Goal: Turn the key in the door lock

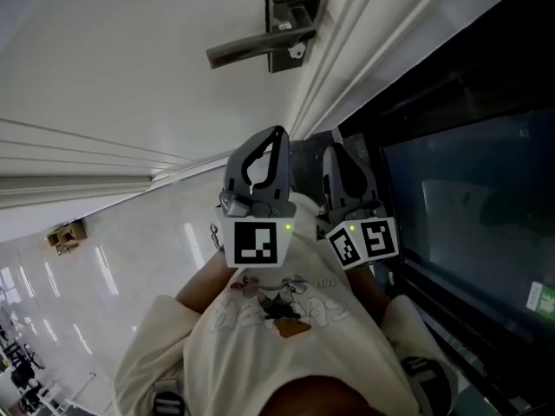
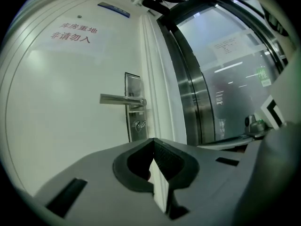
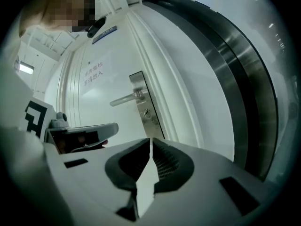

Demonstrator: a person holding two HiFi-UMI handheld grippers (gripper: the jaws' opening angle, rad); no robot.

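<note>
White and plain, the door fills the space ahead, with a dark glass wall in a steel frame to the right of the door handle. That handle juts out level from a narrow metal plate, pointing away from the door's edge. The key sits in the lock just below the handle, on the same plate. Both tongs are held side by side at the person's chest, well short of the handle. The left tongs are clenched on nothing, and the right tongs are likewise closed and empty. From either pair the key lies straight ahead, a little above the tips. I judge neither clearly nearer, so the coming move looks like a plain reach forward, under the handle.
</note>
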